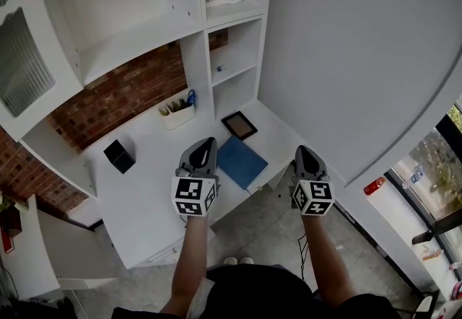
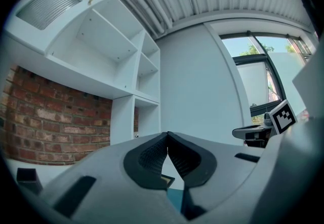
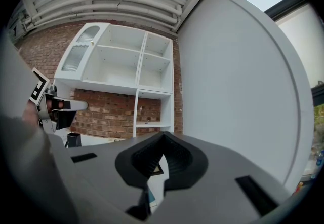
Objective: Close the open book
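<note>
A blue book [image 1: 242, 161] lies flat on the white desk [image 1: 155, 188] near its front edge, cover up and closed. My left gripper [image 1: 210, 141] hovers just left of the book, its jaws shut with nothing between them; in the left gripper view [image 2: 168, 135] the tips meet and a sliver of the blue book [image 2: 175, 200] shows below. My right gripper [image 1: 302, 149] hangs off the desk's front right corner, to the right of the book, also shut and empty [image 3: 162, 135].
Behind the book lies a dark-framed picture [image 1: 239, 124]. A white holder with pens [image 1: 177, 112] stands against the brick wall, and a black box [image 1: 119, 156] sits to the left. White shelving [image 1: 216, 36] rises behind the desk; a large white panel [image 1: 346, 58] stands to the right.
</note>
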Tool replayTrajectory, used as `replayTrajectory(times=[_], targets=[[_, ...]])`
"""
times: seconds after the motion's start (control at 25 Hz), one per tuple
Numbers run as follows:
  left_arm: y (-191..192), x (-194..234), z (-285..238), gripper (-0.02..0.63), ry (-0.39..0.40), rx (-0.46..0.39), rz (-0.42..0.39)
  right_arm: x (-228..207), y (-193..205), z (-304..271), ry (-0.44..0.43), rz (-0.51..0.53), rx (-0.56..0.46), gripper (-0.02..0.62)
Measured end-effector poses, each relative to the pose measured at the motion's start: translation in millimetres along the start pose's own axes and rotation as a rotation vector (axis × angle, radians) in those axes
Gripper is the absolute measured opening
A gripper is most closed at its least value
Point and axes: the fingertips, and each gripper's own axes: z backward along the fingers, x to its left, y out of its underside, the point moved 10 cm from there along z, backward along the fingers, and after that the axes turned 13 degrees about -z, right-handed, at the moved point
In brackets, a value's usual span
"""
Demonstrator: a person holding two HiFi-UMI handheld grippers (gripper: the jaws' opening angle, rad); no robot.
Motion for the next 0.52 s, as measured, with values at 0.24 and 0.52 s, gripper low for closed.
replayTrajectory(times=[0.24,0.52], targets=[[5.0,1.0,2.7,0.009,-0.002,0.013,0.009,2.1,2.1,0.2,0.000,0.001,0.011,-0.003],[6.9,2.4,2.5,0.009,-0.001,0.014,0.009,3.5,5.1,-1.1,0.001,0.000,0.019,-0.003]])
